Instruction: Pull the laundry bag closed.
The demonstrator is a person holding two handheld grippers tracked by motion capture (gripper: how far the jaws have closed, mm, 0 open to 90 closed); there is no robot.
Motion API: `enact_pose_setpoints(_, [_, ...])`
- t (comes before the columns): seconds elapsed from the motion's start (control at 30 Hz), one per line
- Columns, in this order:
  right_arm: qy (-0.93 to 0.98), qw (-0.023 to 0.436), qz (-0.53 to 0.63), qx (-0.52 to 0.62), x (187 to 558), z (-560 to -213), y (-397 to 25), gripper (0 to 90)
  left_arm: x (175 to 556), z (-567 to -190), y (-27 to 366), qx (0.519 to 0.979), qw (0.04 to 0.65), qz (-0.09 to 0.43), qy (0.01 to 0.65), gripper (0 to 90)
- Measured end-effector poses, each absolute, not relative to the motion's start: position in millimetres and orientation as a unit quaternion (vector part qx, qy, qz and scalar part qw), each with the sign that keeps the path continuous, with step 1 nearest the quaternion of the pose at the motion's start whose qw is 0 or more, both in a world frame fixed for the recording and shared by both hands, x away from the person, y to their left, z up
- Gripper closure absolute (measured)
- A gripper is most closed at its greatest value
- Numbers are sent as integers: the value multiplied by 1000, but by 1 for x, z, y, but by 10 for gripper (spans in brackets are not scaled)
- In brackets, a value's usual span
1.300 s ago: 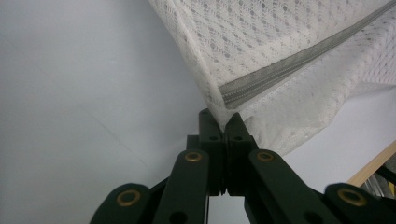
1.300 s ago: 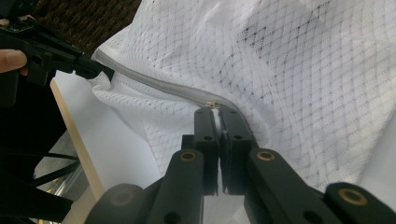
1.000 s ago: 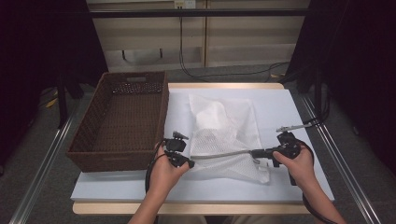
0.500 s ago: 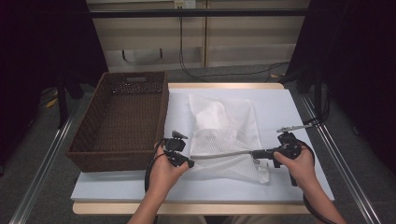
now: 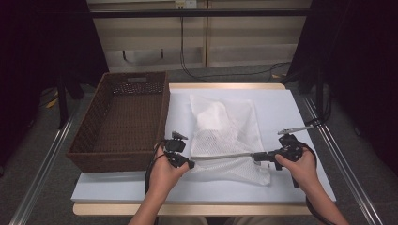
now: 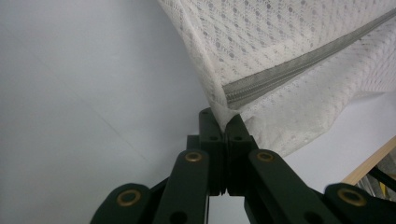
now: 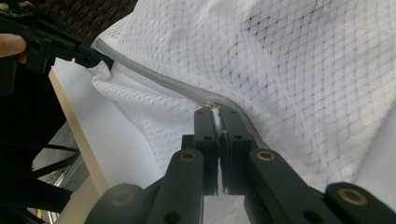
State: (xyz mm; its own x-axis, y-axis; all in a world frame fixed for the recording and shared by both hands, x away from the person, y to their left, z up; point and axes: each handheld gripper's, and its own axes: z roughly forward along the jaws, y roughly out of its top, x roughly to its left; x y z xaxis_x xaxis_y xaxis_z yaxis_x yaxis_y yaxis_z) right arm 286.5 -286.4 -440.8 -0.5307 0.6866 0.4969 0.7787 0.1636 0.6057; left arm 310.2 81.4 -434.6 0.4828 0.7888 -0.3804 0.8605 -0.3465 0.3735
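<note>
At the far left of the high view one brown wicker basket [image 5: 119, 122] sits on the table [image 5: 291, 117], open side up; its near wall hides part of its floor. Just to its right, the left gripper [image 5: 187, 163] is held in the person's left hand [image 5: 164, 171]. In the left gripper view its jaws are pressed together on the corner of the mesh bag [image 6: 299, 56], right at the end of the grey zipper [image 6: 289, 70]. That one white mesh laundry bag [image 5: 225, 136] lies in the middle of the table, beside the basket, with a pale bundle inside it that the netting blurs too much to identify. The single zipper [image 5: 225, 156] runs taut along the bag's near edge between the two grippers. At the right, the right gripper [image 5: 257, 157], held in the right hand [image 5: 295, 164], has its jaws closed on the zipper's small pull [image 7: 214, 106], which is mostly hidden between them. No writing or brand can be read anywhere.
</note>
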Motion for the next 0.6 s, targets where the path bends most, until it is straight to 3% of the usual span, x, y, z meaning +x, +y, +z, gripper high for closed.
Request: enact_pose_setpoints(0.6, [-753, 52, -439, -487, 280, -441, -301, 868, 309, -433, 83, 819, 270, -65, 502, 891])
